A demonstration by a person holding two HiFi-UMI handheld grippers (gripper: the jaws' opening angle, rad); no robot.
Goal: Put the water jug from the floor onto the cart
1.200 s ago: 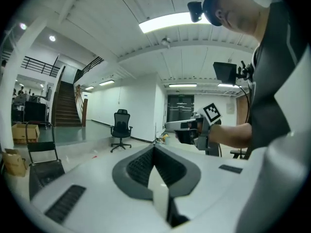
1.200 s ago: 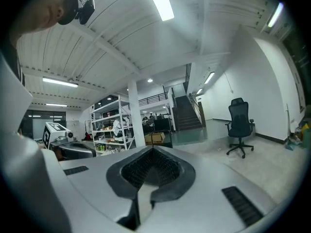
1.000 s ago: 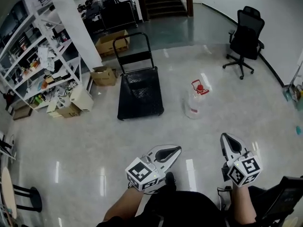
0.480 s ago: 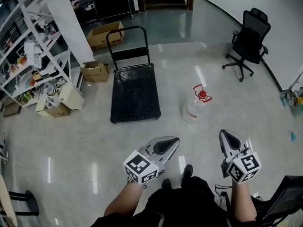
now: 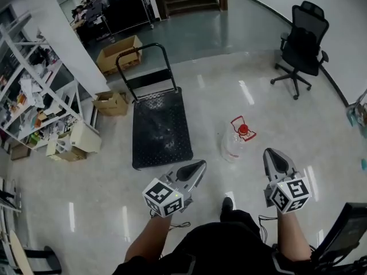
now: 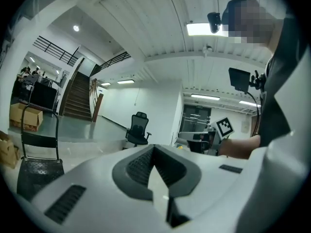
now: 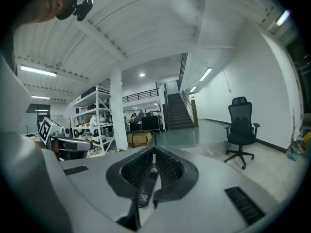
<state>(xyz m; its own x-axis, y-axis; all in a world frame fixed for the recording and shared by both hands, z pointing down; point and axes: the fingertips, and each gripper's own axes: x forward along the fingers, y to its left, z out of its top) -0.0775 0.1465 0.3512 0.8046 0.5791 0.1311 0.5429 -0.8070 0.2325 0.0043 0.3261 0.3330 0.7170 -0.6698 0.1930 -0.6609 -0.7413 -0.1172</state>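
Jaws are pressed together and empty on your left gripper [image 5: 198, 167] and your right gripper [image 5: 272, 154]. Beyond them, the clear red-capped water jug [image 5: 233, 146] stands on the floor [image 5: 275, 110], just right of the black cart [image 5: 159, 132].

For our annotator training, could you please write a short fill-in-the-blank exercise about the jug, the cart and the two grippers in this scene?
1. The water jug stands on the ___, to the right of the cart.
2. The jug's cap is coloured ___.
3. The left gripper and the right gripper both hold nothing, and their jaws are ___.

Missing words: floor; red; shut.
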